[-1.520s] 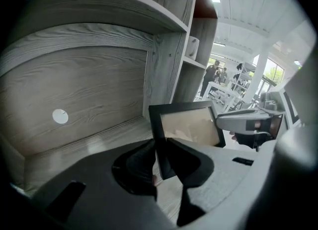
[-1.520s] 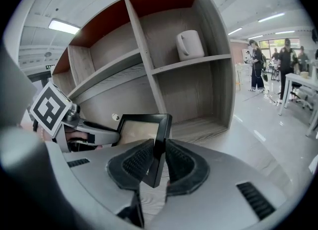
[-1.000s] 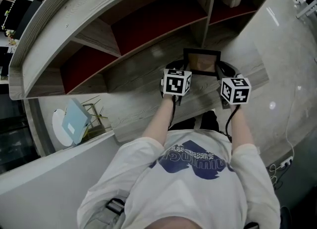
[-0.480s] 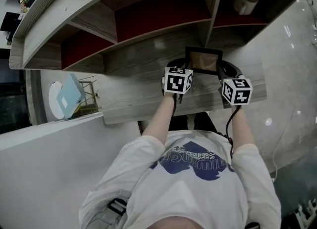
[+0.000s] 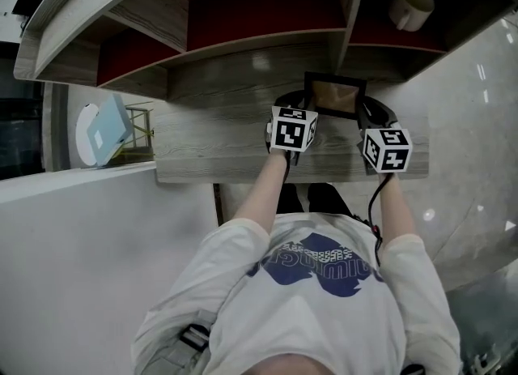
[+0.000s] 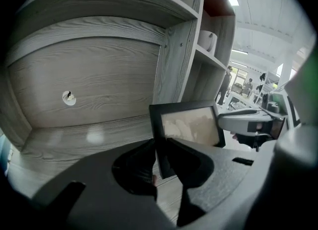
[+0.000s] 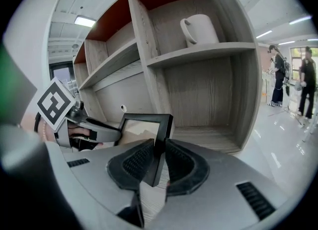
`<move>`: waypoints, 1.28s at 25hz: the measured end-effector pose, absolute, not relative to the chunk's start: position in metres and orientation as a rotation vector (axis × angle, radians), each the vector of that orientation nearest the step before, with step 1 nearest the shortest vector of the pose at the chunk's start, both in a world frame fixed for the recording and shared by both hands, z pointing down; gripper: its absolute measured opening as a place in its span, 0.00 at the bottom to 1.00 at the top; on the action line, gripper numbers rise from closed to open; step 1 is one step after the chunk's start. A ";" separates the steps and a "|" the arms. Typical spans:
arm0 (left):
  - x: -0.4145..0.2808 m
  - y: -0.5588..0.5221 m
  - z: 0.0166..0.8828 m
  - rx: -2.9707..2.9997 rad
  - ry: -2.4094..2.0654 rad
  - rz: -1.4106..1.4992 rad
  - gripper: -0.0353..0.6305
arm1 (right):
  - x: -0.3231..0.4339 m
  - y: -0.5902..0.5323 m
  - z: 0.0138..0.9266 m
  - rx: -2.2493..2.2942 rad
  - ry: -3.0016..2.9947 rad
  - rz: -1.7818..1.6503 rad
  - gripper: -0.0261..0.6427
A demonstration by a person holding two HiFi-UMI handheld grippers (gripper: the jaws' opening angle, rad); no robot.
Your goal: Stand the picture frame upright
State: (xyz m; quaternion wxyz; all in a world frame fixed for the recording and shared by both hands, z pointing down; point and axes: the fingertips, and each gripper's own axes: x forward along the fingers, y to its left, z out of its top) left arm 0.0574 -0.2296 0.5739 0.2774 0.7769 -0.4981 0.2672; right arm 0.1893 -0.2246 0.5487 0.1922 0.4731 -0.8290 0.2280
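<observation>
A black picture frame point(image 5: 333, 96) with a tan picture stands nearly upright on the grey wooden desk point(image 5: 218, 142), below the shelf unit. My left gripper point(image 6: 160, 158) is shut on the picture frame's point(image 6: 191, 124) left edge. On its right edge my right gripper point(image 7: 160, 162) is shut, the black rim of the picture frame point(image 7: 162, 127) pinched between the ribbed pads. In the head view the left gripper point(image 5: 303, 114) and right gripper point(image 5: 366, 116) flank the frame, each under its marker cube.
A shelf unit point(image 5: 243, 9) with red-backed compartments rises behind the desk; a white mug point(image 5: 411, 4) sits in its right cubby. A round white stool holding a pale blue item point(image 5: 101, 126) stands left of the desk. People stand far off at the right point(image 7: 303, 82).
The picture frame has tipped a little more upright between both grippers. The head view has swung, so desk and shelves now sit squarer in it.
</observation>
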 end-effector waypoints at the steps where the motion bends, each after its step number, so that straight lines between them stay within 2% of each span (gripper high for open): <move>1: 0.058 -0.230 0.575 2.079 -1.348 0.712 0.17 | 0.190 -0.226 0.549 1.322 -2.331 0.628 0.14; 32: 0.068 -0.258 0.624 2.107 -1.369 0.737 0.18 | 0.195 -0.264 0.599 1.269 -2.220 0.473 0.14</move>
